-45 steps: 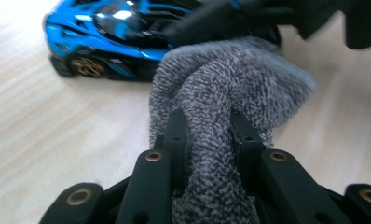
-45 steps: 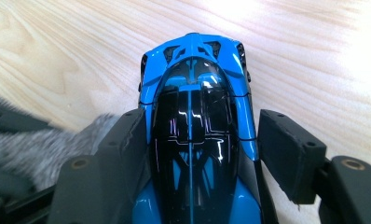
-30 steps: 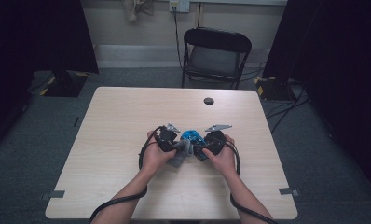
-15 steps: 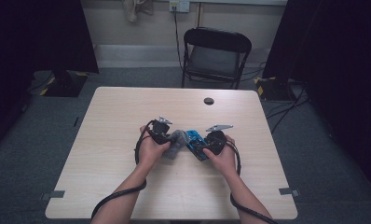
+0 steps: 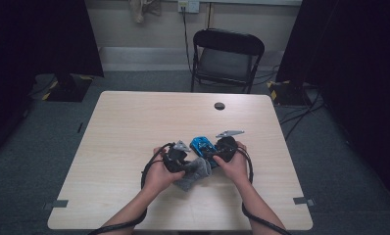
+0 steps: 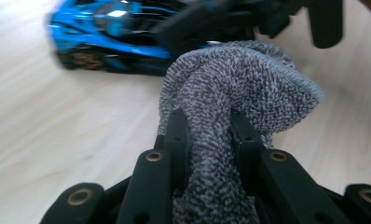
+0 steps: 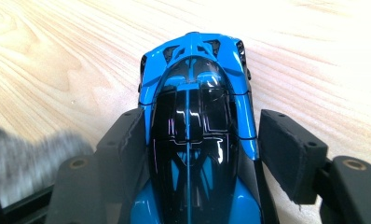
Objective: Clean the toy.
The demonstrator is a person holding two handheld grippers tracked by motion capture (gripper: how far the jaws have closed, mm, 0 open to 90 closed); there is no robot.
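You wipe the toy car (image 7: 195,140) on the desk (image 5: 134,127).
Your left hand-held gripper (image 6: 207,135) pinches the cloth (image 6: 230,84); your right hand-held gripper (image 7: 202,149) clamps the car: next, rub its side.

**Cloth pulled back from the car**

The left gripper (image 5: 183,159), clamped on the grey cloth (image 5: 195,171), has swung toward the person's side of the bench, dragging the cloth off the blue toy car (image 5: 202,145) to lie just beside it.

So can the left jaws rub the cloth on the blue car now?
Probably yes. The left gripper is shut on the grey cloth, right beside the blue car, which the right gripper holds; nothing between.
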